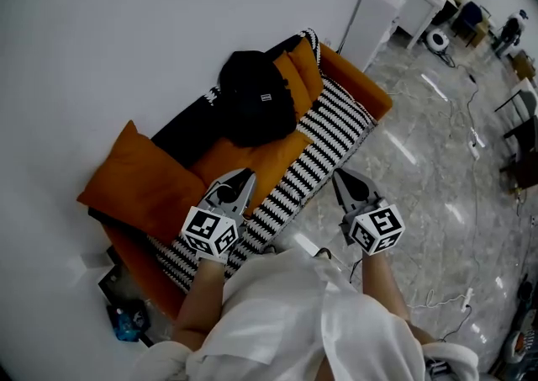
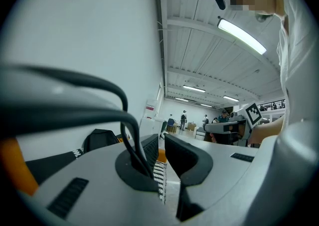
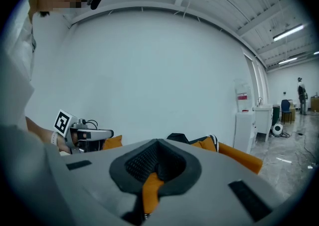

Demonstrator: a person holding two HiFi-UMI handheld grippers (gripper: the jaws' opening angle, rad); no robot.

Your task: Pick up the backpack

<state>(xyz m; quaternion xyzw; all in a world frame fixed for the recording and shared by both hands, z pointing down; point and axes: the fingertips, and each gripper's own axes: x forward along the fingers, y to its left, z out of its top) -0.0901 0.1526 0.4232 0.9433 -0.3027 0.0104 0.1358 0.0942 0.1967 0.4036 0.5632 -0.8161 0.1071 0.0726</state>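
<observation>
Black backpack (image 1: 255,95), orange sofa (image 1: 370,89), black-and-white striped throw (image 1: 324,148)

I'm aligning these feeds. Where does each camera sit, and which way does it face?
Head view: on the person's head, looking steeply down at sofa and backpack; forearms, left hand-held gripper and right hand-held gripper show.
Left gripper view: on its hand-held gripper, facing along shut jaws down the hall; sleeve shows.
Right gripper view: on its hand-held gripper, facing the white wall; sleeve shows.
Shared: each gripper view catches the other gripper.
</observation>
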